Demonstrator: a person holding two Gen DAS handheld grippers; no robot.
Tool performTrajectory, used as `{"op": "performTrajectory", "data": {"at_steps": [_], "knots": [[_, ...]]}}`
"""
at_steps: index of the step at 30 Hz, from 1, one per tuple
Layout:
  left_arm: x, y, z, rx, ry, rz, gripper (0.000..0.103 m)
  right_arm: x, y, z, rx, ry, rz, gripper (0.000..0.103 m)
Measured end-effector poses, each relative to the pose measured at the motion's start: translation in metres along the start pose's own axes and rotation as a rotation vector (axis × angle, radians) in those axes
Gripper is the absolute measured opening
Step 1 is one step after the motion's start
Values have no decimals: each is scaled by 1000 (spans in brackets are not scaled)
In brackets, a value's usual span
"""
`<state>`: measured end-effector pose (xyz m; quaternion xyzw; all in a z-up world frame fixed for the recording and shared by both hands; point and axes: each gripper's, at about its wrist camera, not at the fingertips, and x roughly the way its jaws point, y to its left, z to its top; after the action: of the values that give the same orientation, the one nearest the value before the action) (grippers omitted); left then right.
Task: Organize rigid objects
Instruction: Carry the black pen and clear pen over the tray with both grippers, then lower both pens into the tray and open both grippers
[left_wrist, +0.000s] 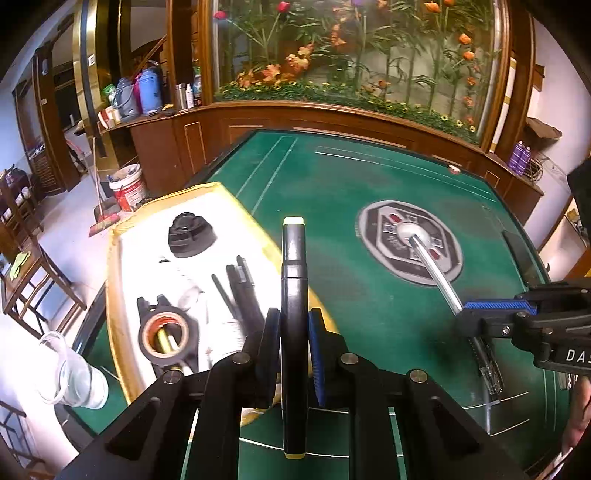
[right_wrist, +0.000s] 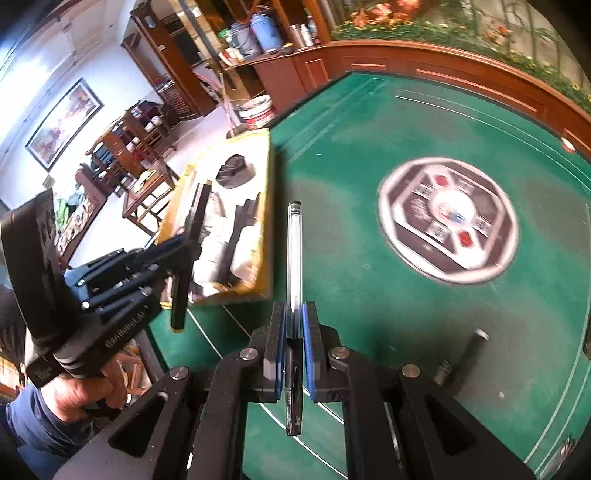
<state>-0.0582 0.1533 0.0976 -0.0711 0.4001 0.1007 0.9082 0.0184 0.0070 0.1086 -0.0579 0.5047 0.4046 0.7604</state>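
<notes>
My left gripper (left_wrist: 294, 325) is shut on a black marker (left_wrist: 293, 266) with a pale yellow-green end, held above the near edge of a yellow-rimmed tray (left_wrist: 118, 236) with a white liner. In the tray lie a black ribbed cap (left_wrist: 191, 235), a roll of black tape (left_wrist: 168, 338) and several black pens (left_wrist: 240, 288). My right gripper (right_wrist: 294, 325) is shut on a clear ballpoint pen (right_wrist: 294, 258) above the green table, right of the tray (right_wrist: 266, 206). It shows at the right of the left wrist view (left_wrist: 498, 306), the pen (left_wrist: 436, 275) pointing left.
The green felt table (left_wrist: 369, 177) has a round grey emblem (left_wrist: 408, 242) at its middle. A black pen-like object (right_wrist: 469, 354) lies on the felt near my right gripper. A clear plastic cup (left_wrist: 74, 373) lies at the table's left edge. A wooden cabinet (left_wrist: 332, 122) borders the far side.
</notes>
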Motion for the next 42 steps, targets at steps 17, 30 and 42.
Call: {"op": "performTrajectory", "data": {"at_steps": [17,30,42], "knots": [[46,98,-5,-155,84,63,15,110,77,70,-88,90,44,8],[66,113,-1,-171,112,59,15,163,80,83,-50,145,16,9],[62,106,8,-192,106,26,45,134,66,82,-14,91,30,9]]}}
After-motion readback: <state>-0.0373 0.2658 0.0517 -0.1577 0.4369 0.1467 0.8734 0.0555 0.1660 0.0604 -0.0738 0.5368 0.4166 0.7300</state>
